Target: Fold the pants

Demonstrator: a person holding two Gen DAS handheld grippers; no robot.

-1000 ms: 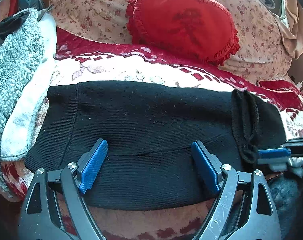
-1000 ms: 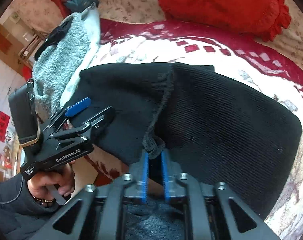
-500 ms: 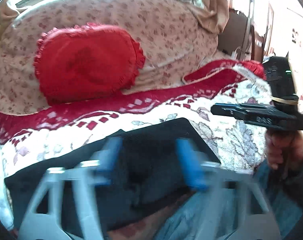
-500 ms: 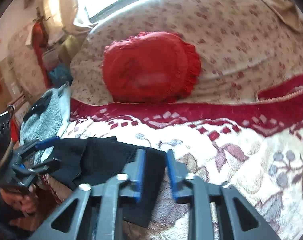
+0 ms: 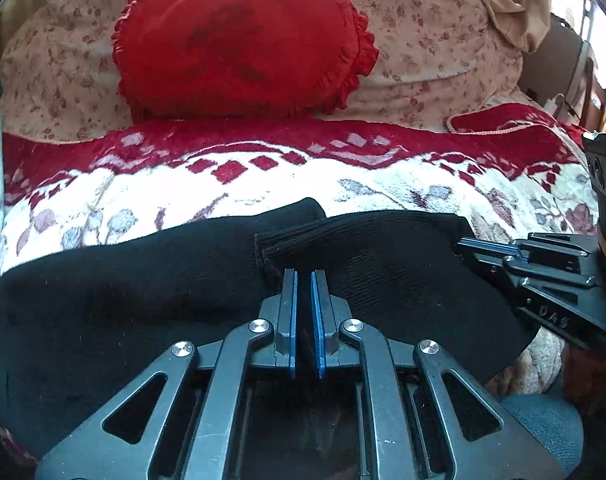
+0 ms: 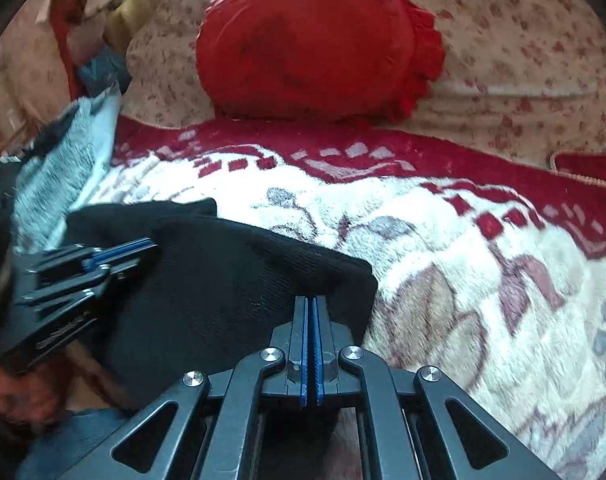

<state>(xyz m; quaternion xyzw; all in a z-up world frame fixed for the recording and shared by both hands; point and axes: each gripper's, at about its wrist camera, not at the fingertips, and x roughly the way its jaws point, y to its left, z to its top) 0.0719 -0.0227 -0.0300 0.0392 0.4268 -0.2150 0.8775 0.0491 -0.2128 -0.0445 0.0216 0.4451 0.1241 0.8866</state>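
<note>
The black knit pants lie folded on a red-and-cream floral blanket. My left gripper is shut on a raised fold of the pants near their middle. My right gripper is shut on the right edge of the pants. In the left wrist view the right gripper sits at the pants' right end. In the right wrist view the left gripper sits at the left part of the pants.
A red frilled cushion leans on the floral sofa back behind the blanket. A grey fleece cloth lies to the left of the pants. The blanket stretches to the right.
Both grippers have closed: the left, open a second ago, now pinches a fold. The pants are gathered into a narrower shape with their right part lifted and folded.
</note>
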